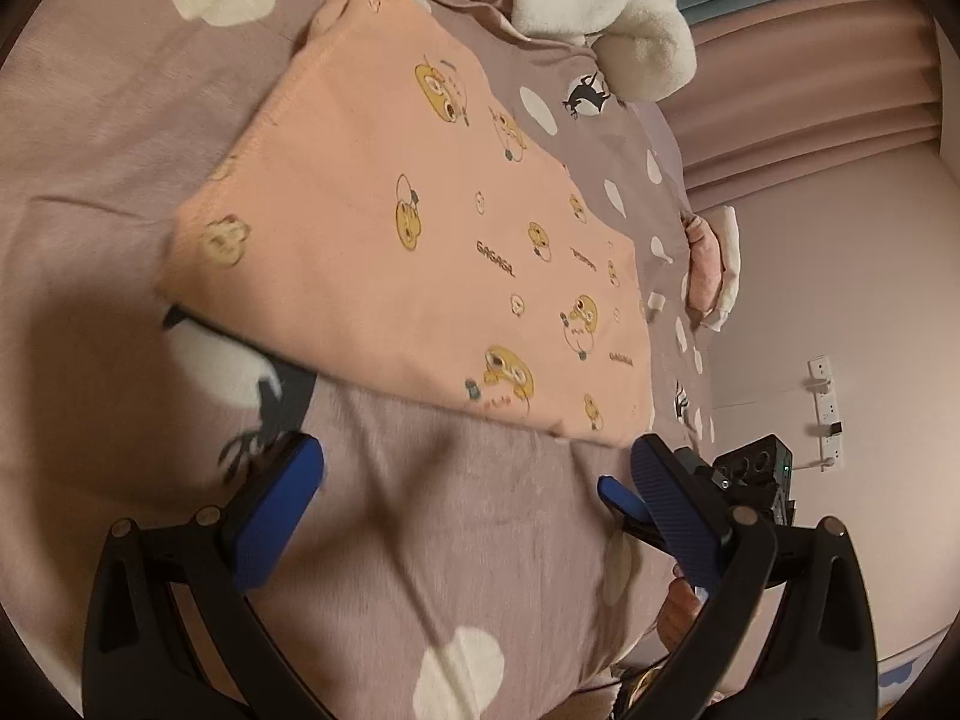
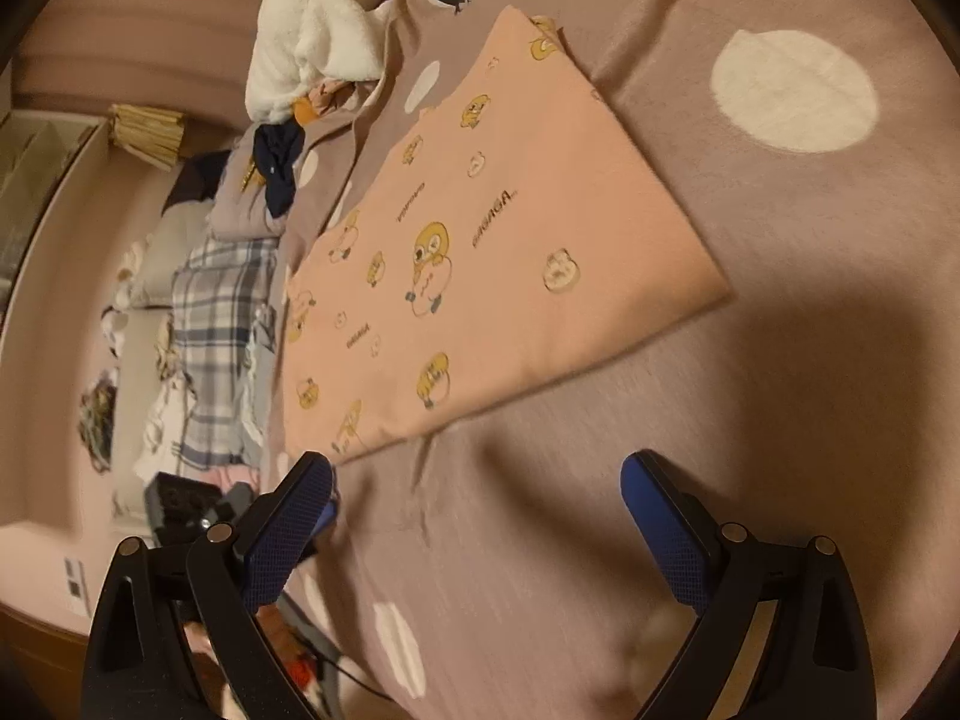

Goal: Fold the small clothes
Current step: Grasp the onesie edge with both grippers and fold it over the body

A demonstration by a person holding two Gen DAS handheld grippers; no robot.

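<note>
A peach garment point(image 1: 396, 228) printed with yellow cartoon figures lies flat, folded into a rectangle, on the mauve bedsheet point(image 1: 456, 510). It also shows in the right wrist view point(image 2: 480, 252). My left gripper point(image 1: 474, 468) is open and empty, hovering just short of the garment's near edge. My right gripper point(image 2: 477, 480) is open and empty, just short of the garment's near edge in its own view. The right gripper's blue finger also shows in the left wrist view point(image 1: 621, 498), at the garment's near right corner.
The sheet has white spots point(image 2: 792, 90) and black deer prints. A white fluffy blanket point(image 1: 600, 6) lies at the bed's far end. A plaid cloth point(image 2: 222, 348) and other clothes pile beside the bed. A folded pink and white item point(image 1: 714, 264) sits at the bed's edge.
</note>
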